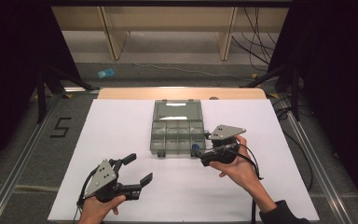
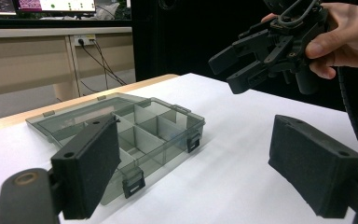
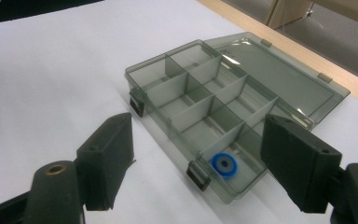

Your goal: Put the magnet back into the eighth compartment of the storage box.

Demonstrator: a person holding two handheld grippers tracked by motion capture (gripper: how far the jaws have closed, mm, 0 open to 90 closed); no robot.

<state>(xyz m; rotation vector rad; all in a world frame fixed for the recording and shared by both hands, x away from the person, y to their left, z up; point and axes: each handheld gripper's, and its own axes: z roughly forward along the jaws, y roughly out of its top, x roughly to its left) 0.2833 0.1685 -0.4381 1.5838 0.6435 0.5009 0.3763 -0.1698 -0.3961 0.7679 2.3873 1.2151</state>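
A smoky clear compartment box [image 1: 177, 135] lies on the white table [image 1: 121, 126] with its lid [image 1: 177, 110] folded open to the far side. A blue ring [image 3: 224, 165] sits in the box's near right corner compartment [image 1: 195, 146]; the other compartments [image 3: 205, 93] look empty. My right gripper [image 1: 204, 148] hovers just off that corner, jaws open with nothing between them [image 3: 204, 161]. My left gripper [image 1: 139, 169] rests low at the front left, open and empty [image 2: 200, 163], looking across the box [image 2: 144, 135] toward the right gripper [image 2: 235, 70].
Along the table's far side runs a wooden edge [image 1: 182, 92]. Behind it stand wooden furniture legs [image 1: 114, 37], floor cables [image 1: 256, 42] and a small blue object [image 1: 106, 73]. Black stand legs [image 1: 51, 79] flank the table on both sides.
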